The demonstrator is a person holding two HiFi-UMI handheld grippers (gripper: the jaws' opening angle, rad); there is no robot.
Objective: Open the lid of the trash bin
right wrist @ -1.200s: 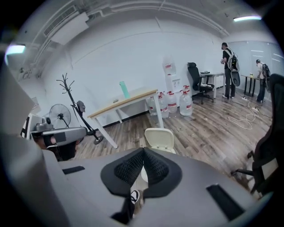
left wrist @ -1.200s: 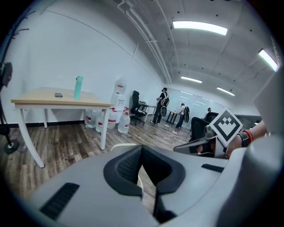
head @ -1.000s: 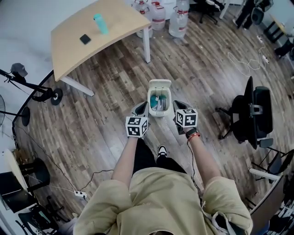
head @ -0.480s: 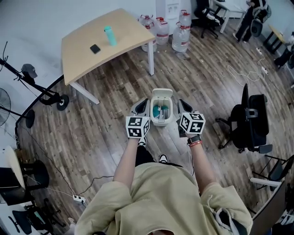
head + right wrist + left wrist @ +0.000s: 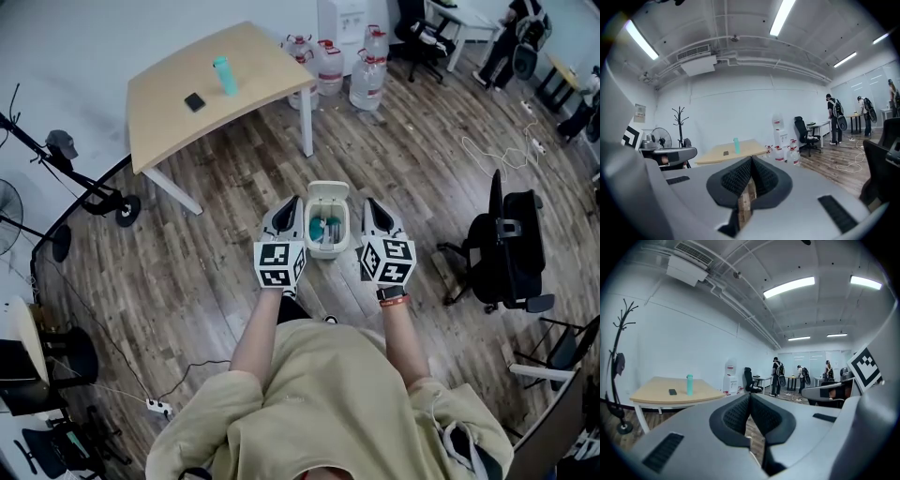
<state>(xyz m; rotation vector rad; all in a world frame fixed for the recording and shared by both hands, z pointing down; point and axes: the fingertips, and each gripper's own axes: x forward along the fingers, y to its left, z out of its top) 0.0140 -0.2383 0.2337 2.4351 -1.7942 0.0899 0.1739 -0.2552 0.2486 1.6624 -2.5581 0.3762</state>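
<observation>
Holding 2 grippers out at 12 o'clock, I have the trash bin (image 5: 327, 251) standing on the wooden floor (image 5: 206, 244) directly between them. The left gripper (image 5: 294, 201) lies just beside the bin's 9 o'clock wall. The right gripper (image 5: 367, 202) lies just beside its 3 o'clock wall. Whether either gripper touches the bin cannot be read from the head view.

Bin condition: the lid (image 5: 328, 192) stands raised at the bin's 12 o'clock end. The interior is exposed and shows teal contents (image 5: 316, 228).

Left gripper condition: in the left gripper view, my 2 ribbed left pads (image 5: 735, 414) meet at their tips, pressed together with nothing held between them.

Right gripper condition: in the right gripper view, my 2 ribbed right pads (image 5: 736, 180) are likewise closed tip to tip and hold nothing. Both gripper views look level across the room, over the bin, so the bin does not appear in them.

Surroundings, head view:
- At 11 o'clock, well apart from the bin, stands a light wooden table (image 5: 253, 56). On it are 1 upright teal bottle (image 5: 224, 75) and 1 flat dark object (image 5: 194, 101), near each other but apart.
- At 12 o'clock, beyond the table's corner, several water jugs (image 5: 366, 86) stand on the floor.
- At 3 o'clock stands a black office chair (image 5: 514, 246), apart from the right gripper.
</observation>
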